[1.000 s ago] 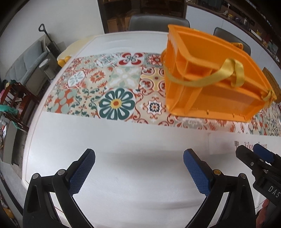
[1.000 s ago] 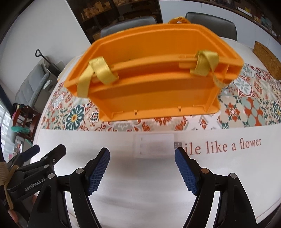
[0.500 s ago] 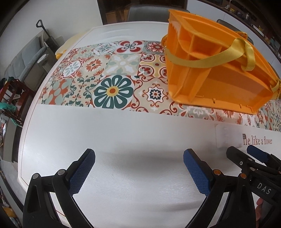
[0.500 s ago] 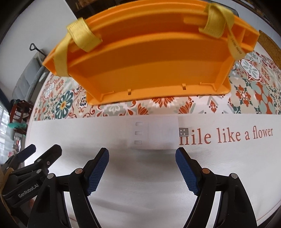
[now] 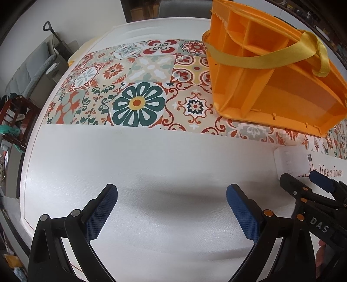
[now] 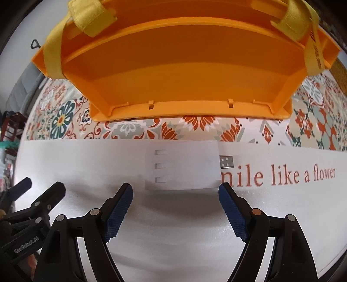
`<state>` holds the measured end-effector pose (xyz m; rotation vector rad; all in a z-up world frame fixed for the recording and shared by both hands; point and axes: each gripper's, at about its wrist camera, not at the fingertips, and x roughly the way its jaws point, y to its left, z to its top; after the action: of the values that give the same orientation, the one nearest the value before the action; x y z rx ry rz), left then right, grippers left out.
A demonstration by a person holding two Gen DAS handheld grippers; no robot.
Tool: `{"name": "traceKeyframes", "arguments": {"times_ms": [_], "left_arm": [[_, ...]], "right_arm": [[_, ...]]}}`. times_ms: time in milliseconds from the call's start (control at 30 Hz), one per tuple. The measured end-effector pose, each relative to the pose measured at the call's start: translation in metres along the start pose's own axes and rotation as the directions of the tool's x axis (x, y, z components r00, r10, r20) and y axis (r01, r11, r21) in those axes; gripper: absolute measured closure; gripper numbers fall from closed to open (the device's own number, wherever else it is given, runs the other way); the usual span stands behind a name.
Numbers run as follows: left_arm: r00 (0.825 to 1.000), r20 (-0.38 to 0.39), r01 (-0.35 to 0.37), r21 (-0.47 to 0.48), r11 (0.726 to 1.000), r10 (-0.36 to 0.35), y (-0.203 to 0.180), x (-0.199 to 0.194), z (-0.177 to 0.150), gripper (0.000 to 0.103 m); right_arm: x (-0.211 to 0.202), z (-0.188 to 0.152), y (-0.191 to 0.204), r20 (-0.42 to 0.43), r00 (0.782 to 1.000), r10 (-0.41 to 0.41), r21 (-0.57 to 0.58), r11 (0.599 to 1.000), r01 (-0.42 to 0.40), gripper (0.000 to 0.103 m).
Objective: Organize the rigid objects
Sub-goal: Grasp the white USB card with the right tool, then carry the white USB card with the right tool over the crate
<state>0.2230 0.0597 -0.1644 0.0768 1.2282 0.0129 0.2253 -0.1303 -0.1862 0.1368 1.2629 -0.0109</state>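
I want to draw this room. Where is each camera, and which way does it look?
Left wrist: on the left gripper, jaws open, facing the patterned tablecloth; the right gripper's tips peek in.
Right wrist: on the right gripper, jaws open, facing the white USB device.
Both show the orange basket and that device.

White wall (image 5: pixel 86 19), grey sofa (image 5: pixel 32 71)

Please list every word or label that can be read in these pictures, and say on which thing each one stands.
"nile like a flower", first letters hidden: tablecloth.
"DAS": right gripper body, left wrist view.
"GenRobot.AI": left gripper body, right wrist view.
Black print on the yellow strap of the orange caddy: too blurred.
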Motion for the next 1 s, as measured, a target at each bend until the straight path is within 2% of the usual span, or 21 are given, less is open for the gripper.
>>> {"name": "traceKeyframes", "arguments": {"times_ms": [367, 633, 700, 733, 1000], "left_arm": [[1.000, -0.016, 0.011, 0.002, 1.000, -0.011, -0.003, 0.008, 0.001, 0.001], [1.000, -0.021, 0.001, -0.012, 1.000, -0.001, 0.001, 0.012, 0.006, 0.001], [1.000, -0.019, -0.003, -0.014, 1.000, 0.003, 0.001, 0.012, 0.007, 0.001], [1.000, -0.017, -0.005, -0.014, 1.000, 0.005, 0.001, 0.012, 0.007, 0.001], [1.000, -0.005, -0.006, -0.005, 1.000, 0.006, -0.003, 0.007, 0.009, 0.001]], "right_arm": [[0.022, 0.010, 0.017, -0.016, 0.997, -0.077, -0.066, 0.995, 0.075, 0.017], [0.033, 0.016, 0.026, -0.017, 0.998, -0.065, -0.069, 0.996, 0.064, 0.017], [0.034, 0.018, 0.023, -0.017, 0.998, -0.062, -0.065, 0.996, 0.060, 0.019], [0.034, 0.019, 0.023, -0.011, 0.998, -0.070, -0.067, 0.995, 0.069, 0.025], [0.025, 0.019, 0.005, -0.014, 0.999, -0.029, -0.046, 0.999, 0.028, 0.026]]}}
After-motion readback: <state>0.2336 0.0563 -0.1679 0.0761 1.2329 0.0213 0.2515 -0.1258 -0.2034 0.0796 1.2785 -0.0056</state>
